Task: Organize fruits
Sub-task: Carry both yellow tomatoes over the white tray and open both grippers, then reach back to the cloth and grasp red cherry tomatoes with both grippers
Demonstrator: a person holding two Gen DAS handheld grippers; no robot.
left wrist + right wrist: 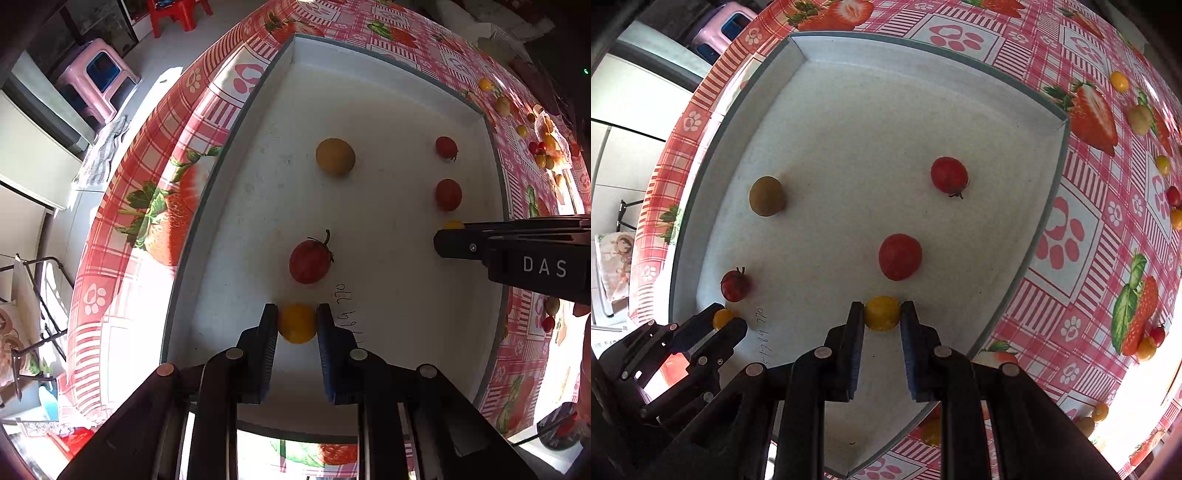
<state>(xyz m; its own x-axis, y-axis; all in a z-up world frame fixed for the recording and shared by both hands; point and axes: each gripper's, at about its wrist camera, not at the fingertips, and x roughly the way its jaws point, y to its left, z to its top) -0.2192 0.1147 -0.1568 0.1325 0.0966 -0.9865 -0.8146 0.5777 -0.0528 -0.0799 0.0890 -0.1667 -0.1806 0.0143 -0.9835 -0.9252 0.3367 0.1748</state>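
Left tool point(297, 323) – right tool point(882, 313) – each grips yellow tomato.

"DAS" is printed on the right gripper point(448, 236); the tray's point(369, 92) handwriting is unreadable.

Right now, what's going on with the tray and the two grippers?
Both grippers are over the white tray, each shut on a small yellow tomato. The left gripper holds one near the handwriting on the tray floor, and the right gripper holds the other near the tray's right side. Already lying in the tray are three red tomatoes and one olive-yellow fruit. More small fruits remain loose on the strawberry-print tablecloth.
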